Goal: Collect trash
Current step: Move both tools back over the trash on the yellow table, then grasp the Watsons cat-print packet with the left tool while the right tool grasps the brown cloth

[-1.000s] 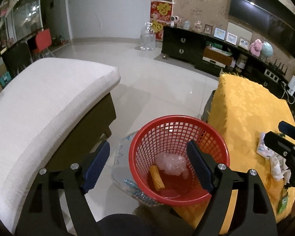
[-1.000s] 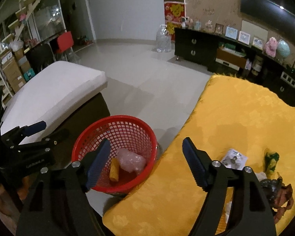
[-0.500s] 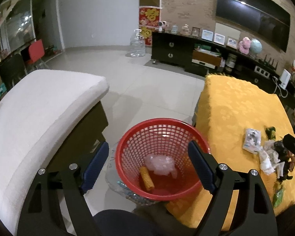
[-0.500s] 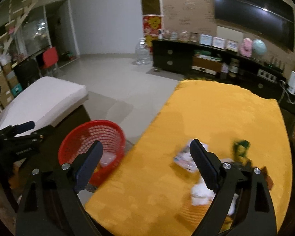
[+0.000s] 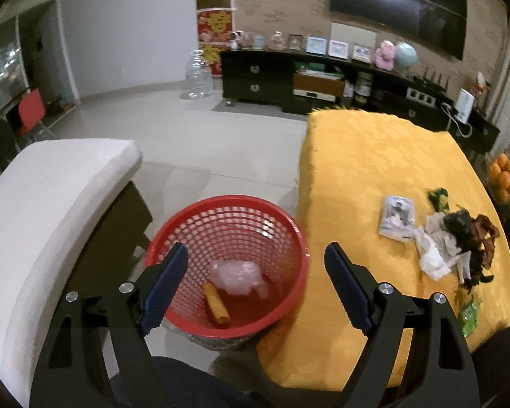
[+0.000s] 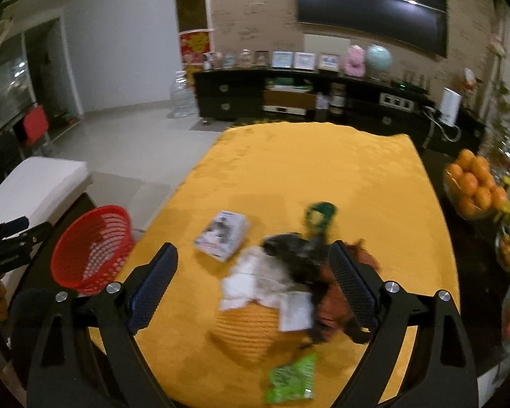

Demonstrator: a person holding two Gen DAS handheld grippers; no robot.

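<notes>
In the left wrist view, the left gripper (image 5: pixel 255 285) is held released and empty over the red basket (image 5: pixel 290 234), where a crumpled plastic wad (image 5: pixel 238 275) and a yellow roll (image 5: pixel 216 307) already lie; compared with earlier, the basket sits further from the lens. In the right wrist view, the right gripper (image 6: pixel 253 285), its jaws just opened wider with nothing clamped, has swung from the basket (image 6: pixel 68 265) to the trash pile (image 6: pixel 289 272) on the yellow table (image 6: pixel 306 159), presumably for the next pick.

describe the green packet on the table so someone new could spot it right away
Start at the yellow table and find the pile of tissues and dark scraps on its near half. The green packet lies flat by the near edge, apart from that pile. It is the only bright light-green thing there; the other green scrap, beyond the pile, is darker.
</notes>
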